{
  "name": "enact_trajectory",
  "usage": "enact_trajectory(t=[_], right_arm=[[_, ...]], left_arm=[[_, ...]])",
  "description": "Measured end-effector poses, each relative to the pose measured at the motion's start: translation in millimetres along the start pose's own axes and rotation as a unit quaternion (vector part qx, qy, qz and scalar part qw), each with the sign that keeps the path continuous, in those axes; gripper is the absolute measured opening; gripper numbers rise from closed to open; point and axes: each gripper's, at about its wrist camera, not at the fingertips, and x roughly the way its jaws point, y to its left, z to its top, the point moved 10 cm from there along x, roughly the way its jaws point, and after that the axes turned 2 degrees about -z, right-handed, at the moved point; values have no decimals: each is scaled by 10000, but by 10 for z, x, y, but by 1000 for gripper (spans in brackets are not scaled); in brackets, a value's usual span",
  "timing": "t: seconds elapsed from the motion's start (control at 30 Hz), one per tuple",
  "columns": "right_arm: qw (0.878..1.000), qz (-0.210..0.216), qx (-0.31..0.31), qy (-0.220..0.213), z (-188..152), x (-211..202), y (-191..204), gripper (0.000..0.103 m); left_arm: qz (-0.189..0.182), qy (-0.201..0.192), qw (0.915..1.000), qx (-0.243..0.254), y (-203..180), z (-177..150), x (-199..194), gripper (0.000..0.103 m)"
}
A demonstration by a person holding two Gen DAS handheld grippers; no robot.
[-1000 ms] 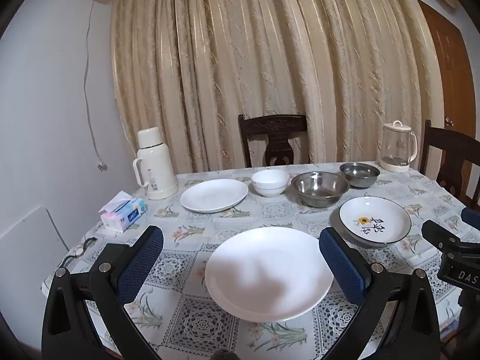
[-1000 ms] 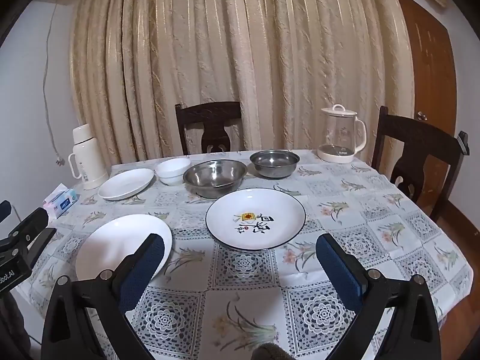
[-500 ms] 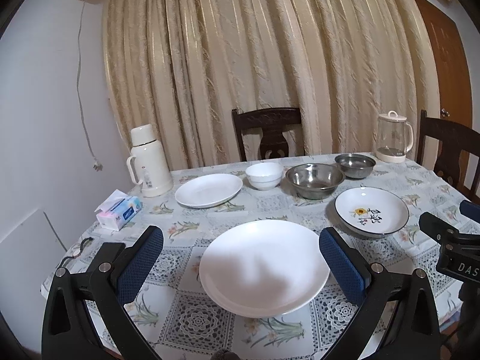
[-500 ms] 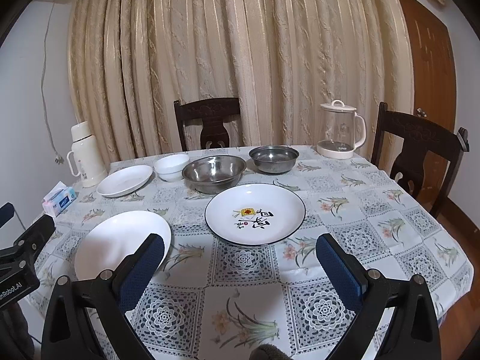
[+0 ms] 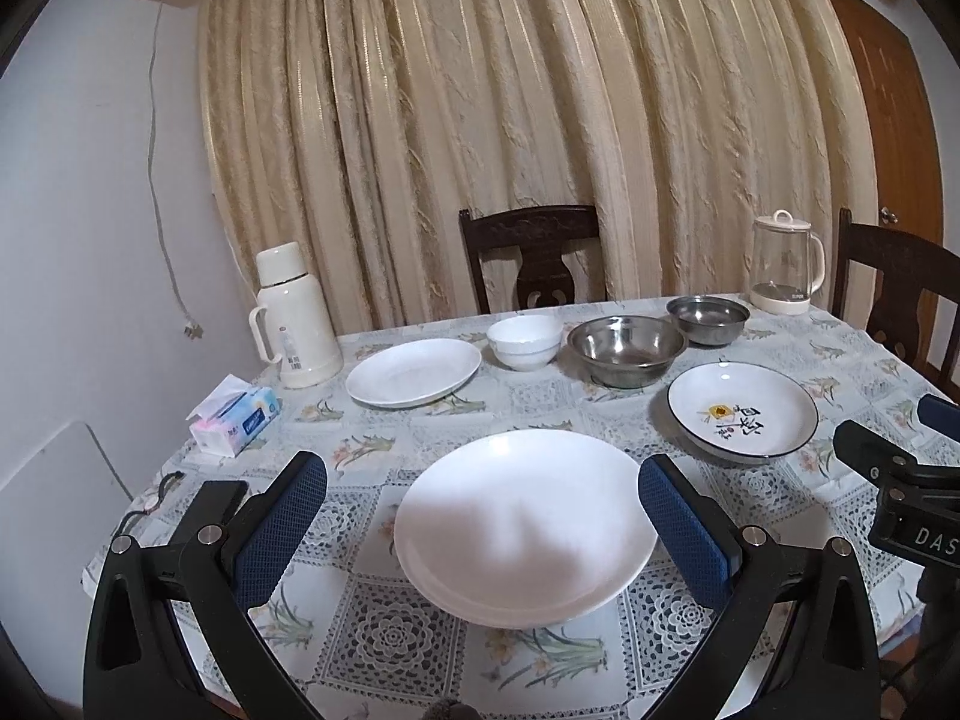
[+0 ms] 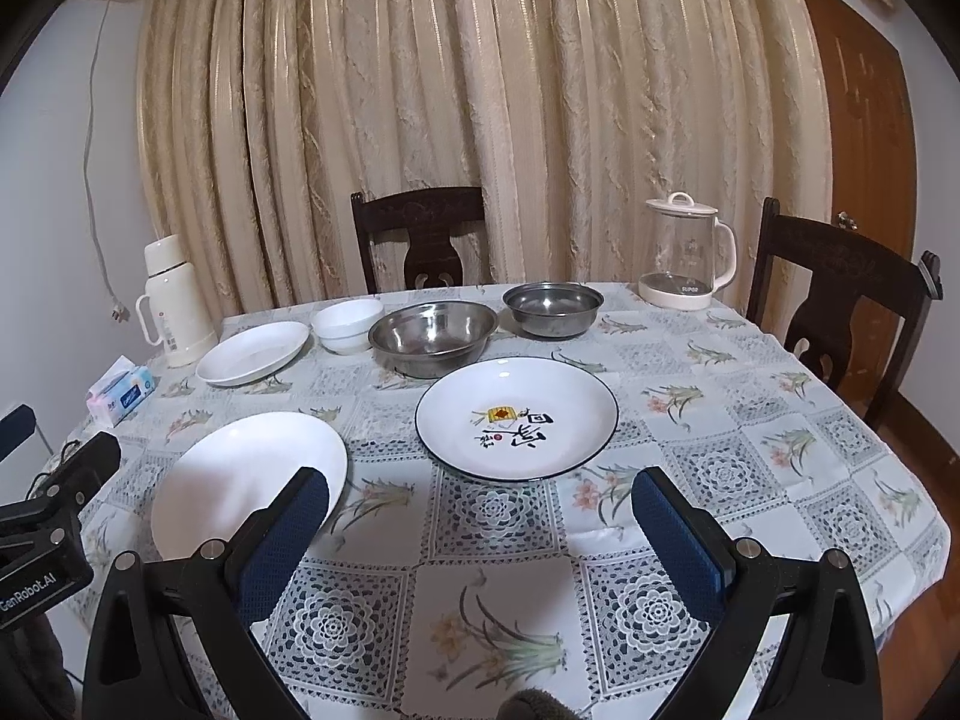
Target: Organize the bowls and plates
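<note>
A large plain white plate [image 5: 525,525] [image 6: 249,480] lies near the table's front left, straight ahead of my open left gripper [image 5: 483,516], which hangs above the table edge and holds nothing. A patterned plate with a dark rim [image 6: 516,417] [image 5: 743,410] lies ahead of my open, empty right gripper [image 6: 480,531]. Further back stand a smaller white plate [image 5: 414,372] [image 6: 253,353], a white bowl [image 5: 524,341] [image 6: 348,325], a large steel bowl [image 5: 626,349] [image 6: 433,337] and a small steel bowl [image 5: 708,318] [image 6: 552,307].
A cream thermos [image 5: 294,315] and a tissue pack [image 5: 237,420] sit at the back left, a glass kettle [image 6: 687,252] at the back right. Dark wooden chairs [image 6: 840,294] stand behind and right of the table [image 6: 780,420]. Curtains hang behind.
Both grippers have drawn back and risen slightly, so the dishes sit a little lower and smaller in view. Nothing on the table has moved.
</note>
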Motion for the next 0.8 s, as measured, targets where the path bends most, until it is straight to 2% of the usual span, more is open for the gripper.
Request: enact_trajectory(t=[0.8], right_arm=[[9992, 27, 70, 390, -119, 165, 22, 103]], left_arm=[[-112, 316, 9994, 108, -109, -122, 140, 103]])
